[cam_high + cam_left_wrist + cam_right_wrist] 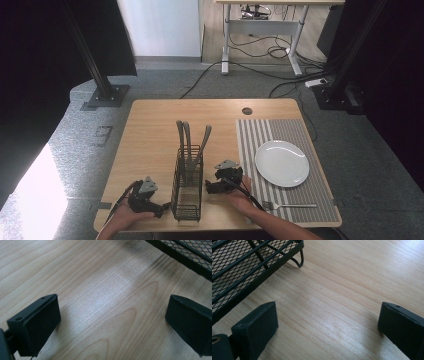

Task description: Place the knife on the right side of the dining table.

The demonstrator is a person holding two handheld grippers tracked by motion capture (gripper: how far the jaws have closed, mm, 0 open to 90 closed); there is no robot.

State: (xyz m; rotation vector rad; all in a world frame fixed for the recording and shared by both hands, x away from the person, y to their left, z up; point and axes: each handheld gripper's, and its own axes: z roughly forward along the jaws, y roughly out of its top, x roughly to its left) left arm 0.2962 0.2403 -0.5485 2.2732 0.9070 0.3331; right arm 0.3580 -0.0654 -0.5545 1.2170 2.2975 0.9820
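One wooden table carries everything. On its right part lies one striped grey placemat, and on this mat rests one round white plate. Near the front edge of the mat, below the plate, lies one fork, its tines to the left. In the middle of the table stands one black wire mesh caddy, long and narrow. In its far compartment stand three grey utensil handles, upright and a little tilted; what kind of utensils they are I cannot tell. The left gripper rests just beside the caddy on its left, low over the wood, with the jaws wide apart and nothing between them. The right gripper sits just beside the caddy on its right, and its jaws are also spread wide and empty.
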